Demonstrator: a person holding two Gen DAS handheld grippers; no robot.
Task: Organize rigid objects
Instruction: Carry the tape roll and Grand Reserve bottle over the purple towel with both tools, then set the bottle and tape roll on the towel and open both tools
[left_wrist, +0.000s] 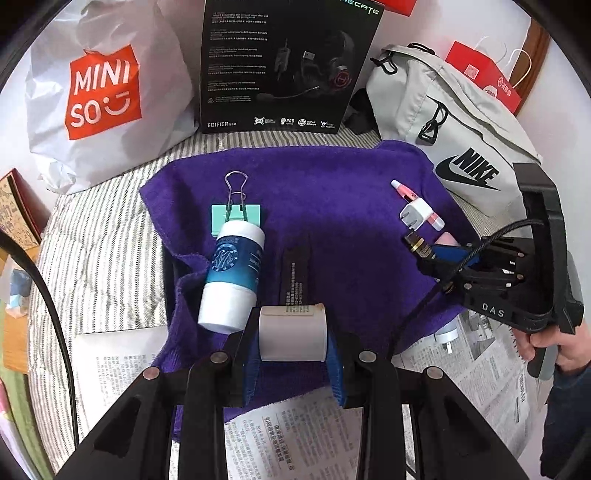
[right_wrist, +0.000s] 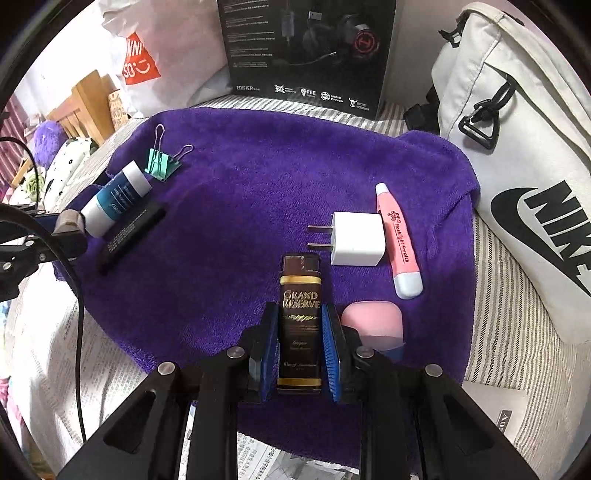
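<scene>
Left gripper (left_wrist: 293, 334) clamped on a white cylinder (left_wrist: 293, 334) over the purple towel (left_wrist: 332, 177). Blue-and-white bottle (left_wrist: 232, 273) lies just left, its top touching the green binder clip (left_wrist: 236, 218). Right gripper (left_wrist: 419, 247) grips a dark brass-tipped item near the white plug adapter (left_wrist: 417, 214).

White Miniso bag (left_wrist: 99, 96), black headset box (left_wrist: 284, 62), grey Nike bag (left_wrist: 458, 136) and newspaper (left_wrist: 295, 439) around a purple towel (right_wrist: 277, 166)

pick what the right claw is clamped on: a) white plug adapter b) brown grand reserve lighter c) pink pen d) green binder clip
b: the right claw has its blue pads pressed on both sides of the brown Grand Reserve lighter, over the purple towel.
</scene>
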